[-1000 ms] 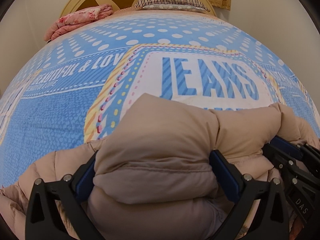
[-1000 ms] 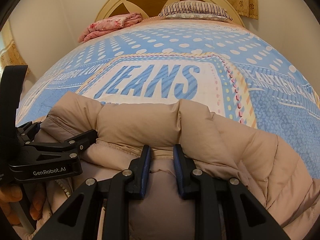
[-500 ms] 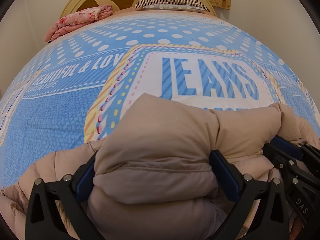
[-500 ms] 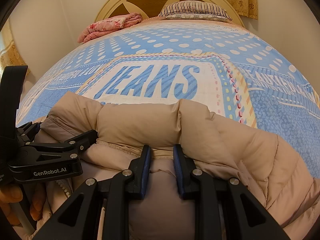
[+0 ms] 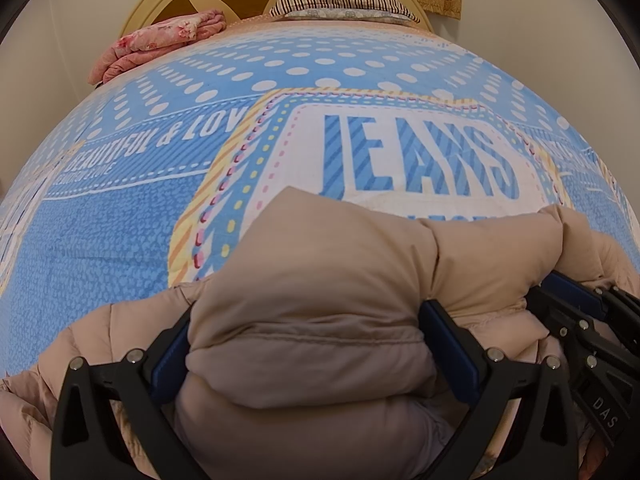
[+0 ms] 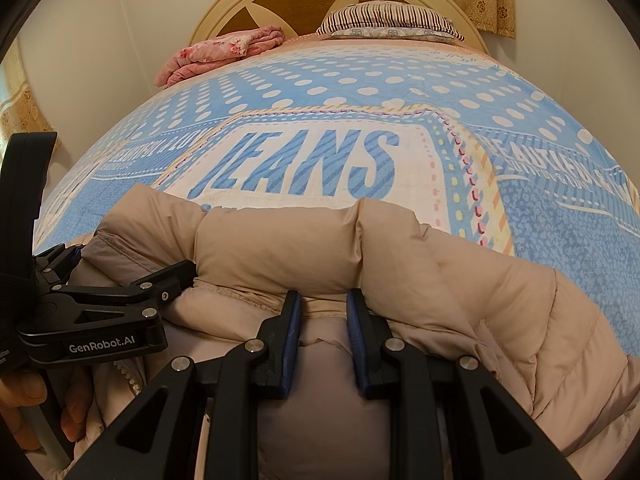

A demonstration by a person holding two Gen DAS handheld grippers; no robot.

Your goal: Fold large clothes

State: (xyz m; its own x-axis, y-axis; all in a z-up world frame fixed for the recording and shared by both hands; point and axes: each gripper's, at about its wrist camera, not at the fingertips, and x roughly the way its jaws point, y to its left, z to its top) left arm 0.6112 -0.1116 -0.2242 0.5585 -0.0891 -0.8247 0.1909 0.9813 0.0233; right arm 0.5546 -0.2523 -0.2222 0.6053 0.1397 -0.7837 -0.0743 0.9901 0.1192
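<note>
Your left gripper stands wide, its pads pressed into a thick bunch of the beige puffer jacket; your right gripper is nearly closed, pinching a fold beside it. The jacket lies on the blue bedspread.

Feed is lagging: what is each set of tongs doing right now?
Left tongs: closed wide on a thick fold of the puffer jacket.
Right tongs: closed on a narrower fold of it.
</note>
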